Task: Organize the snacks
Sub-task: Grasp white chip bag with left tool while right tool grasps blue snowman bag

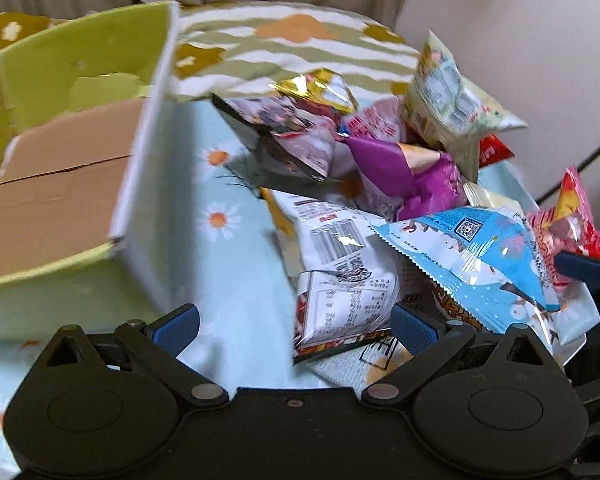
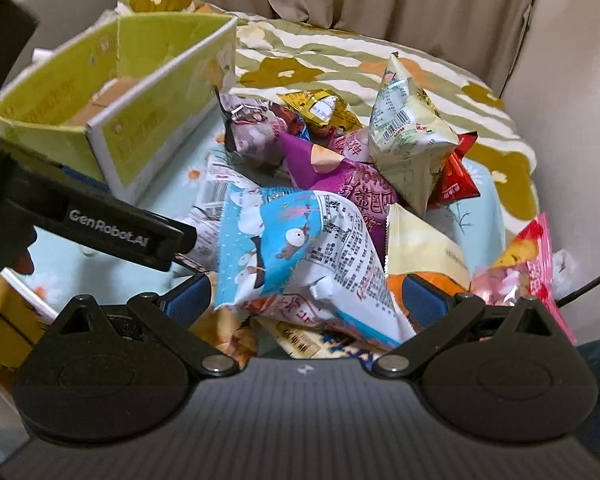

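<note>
Left wrist view: my left tool [image 1: 296, 326] is spread wide, gripping nothing, low centre of the frame beside a white barcode packet [image 1: 340, 276]. Snack packets [image 1: 400, 168] are heaped at right on the daisy-print cloth [image 1: 220, 240]; a green box [image 1: 80, 152] stands upper left. Right wrist view: my right tool [image 2: 308, 300] is released too, straddling a blue packet [image 2: 300, 240].
</note>
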### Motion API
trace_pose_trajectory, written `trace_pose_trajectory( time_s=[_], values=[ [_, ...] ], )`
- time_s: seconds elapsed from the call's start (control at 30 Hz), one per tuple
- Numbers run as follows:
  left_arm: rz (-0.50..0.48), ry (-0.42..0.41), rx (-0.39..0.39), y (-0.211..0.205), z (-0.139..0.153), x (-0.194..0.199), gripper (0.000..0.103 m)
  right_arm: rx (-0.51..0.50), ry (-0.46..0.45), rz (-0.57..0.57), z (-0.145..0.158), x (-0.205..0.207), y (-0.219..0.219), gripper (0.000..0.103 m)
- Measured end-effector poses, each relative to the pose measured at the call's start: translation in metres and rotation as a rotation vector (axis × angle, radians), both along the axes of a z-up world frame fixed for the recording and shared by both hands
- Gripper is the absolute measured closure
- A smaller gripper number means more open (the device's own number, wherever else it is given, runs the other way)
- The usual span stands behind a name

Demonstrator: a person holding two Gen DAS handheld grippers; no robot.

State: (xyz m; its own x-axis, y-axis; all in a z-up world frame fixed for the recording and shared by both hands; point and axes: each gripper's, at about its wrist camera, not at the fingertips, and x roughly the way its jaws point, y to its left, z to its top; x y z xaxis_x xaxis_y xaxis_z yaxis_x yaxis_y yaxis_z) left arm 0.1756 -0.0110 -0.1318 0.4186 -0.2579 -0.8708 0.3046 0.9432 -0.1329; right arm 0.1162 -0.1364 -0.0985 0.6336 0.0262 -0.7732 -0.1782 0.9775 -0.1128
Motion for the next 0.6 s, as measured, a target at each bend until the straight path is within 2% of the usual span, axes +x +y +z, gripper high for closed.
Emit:
trace_pose_trajectory(
  time_s=[0.2, 0.43, 0.6],
  values=[
    [-0.071, 0.037, -0.036, -0.013, -0.014, 0.020, 0.002, -0.043, -0.003, 0.014, -0.014, 0.012, 0.002, 0.000],
    [-0.093, 0.055, -0.080, -0.017, -0.021, 0.025, 0.002, -0.006, 0.005, 0.000, -0.023, 0.022, -0.007, 0.000],
    [-0.111, 0.051, -0.084, -0.023, -0.022, 0.029, 0.007, 0.013, 0.028, -0.005, -0.029, 0.026, -0.017, 0.008]
  ],
)
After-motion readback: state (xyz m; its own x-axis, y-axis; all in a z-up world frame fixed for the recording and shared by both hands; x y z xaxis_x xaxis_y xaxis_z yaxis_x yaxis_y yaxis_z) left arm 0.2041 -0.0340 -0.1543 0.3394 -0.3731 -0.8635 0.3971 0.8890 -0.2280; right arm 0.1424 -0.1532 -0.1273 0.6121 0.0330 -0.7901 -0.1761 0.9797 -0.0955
